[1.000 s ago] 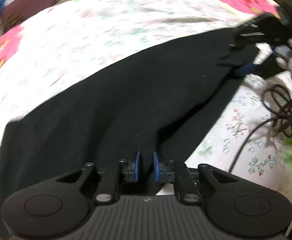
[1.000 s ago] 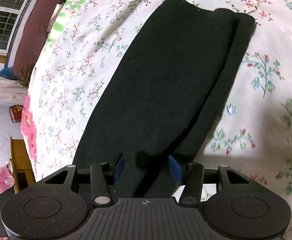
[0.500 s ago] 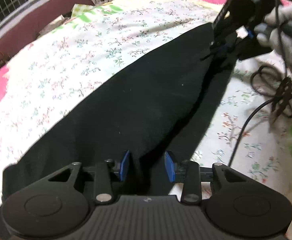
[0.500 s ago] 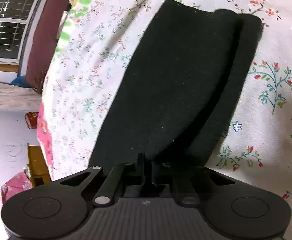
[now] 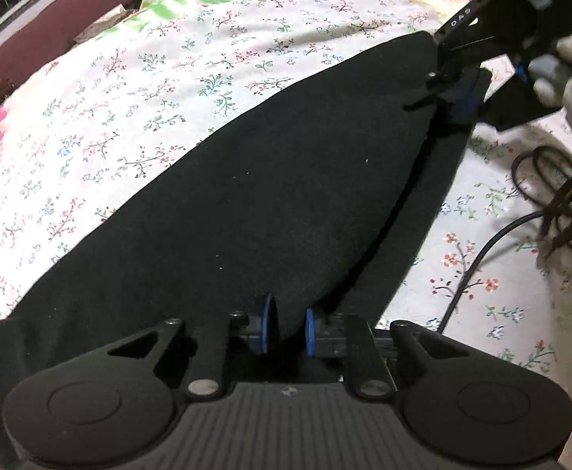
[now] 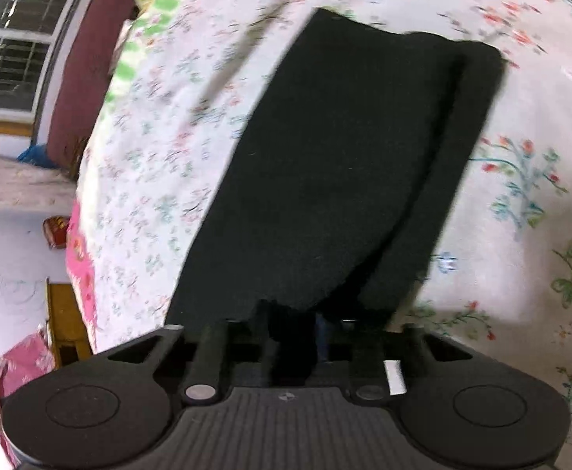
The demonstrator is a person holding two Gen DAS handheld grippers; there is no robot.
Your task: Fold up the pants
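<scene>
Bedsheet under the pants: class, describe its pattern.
The bedsheet is white with small floral sprigs, clearest in the left wrist view; the pants are plain black.

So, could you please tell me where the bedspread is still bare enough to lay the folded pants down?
The floral bedspread is bare along the far long edge of the black pants, toward the window. It is also bare past the pants' far end in the right wrist view. The near side is crowded with black cables.
</scene>
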